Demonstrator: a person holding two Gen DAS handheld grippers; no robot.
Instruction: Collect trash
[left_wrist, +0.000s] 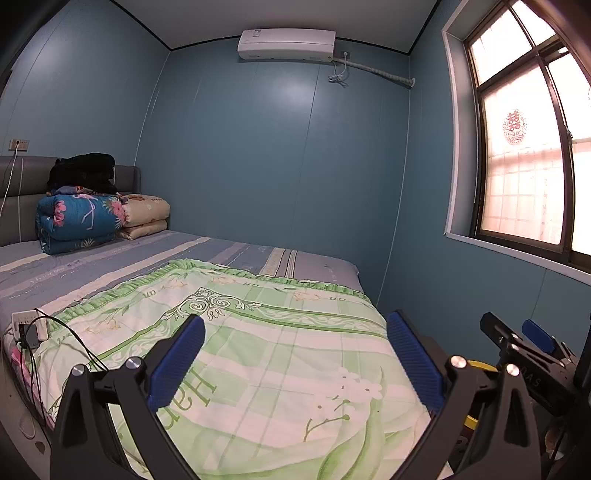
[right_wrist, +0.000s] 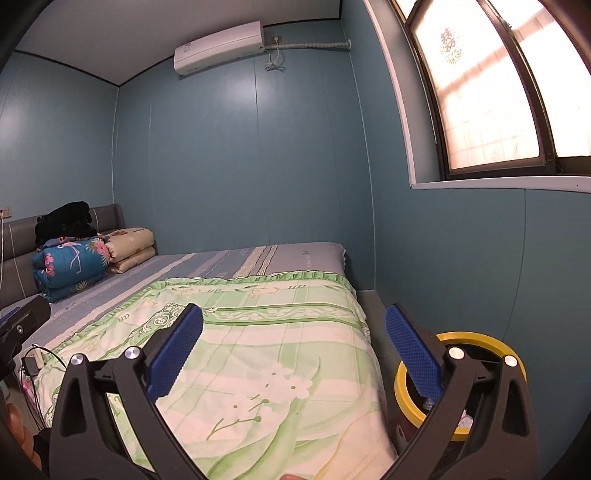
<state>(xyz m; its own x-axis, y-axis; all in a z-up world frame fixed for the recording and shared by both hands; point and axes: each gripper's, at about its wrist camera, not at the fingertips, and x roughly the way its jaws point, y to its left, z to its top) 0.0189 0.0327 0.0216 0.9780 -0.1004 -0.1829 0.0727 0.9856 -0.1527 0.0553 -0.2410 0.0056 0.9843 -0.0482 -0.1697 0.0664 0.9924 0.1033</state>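
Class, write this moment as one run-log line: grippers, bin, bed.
left gripper: open, empty | right gripper: open, empty | yellow-rimmed trash bin: beside bed, crumpled white scrap inside | green floral bedspread: no trash visible

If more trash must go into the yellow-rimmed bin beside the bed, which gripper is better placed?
Probably the right gripper: the yellow-rimmed bin sits directly behind its right finger. The left gripper faces the bed. Both are open and empty.

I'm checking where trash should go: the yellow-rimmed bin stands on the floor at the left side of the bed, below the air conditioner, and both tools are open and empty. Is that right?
Not quite. The yellow-rimmed bin stands on the floor at the right side of the bed, below the window, as the right wrist view shows. The rest holds: the left tool and right tool are open and empty.
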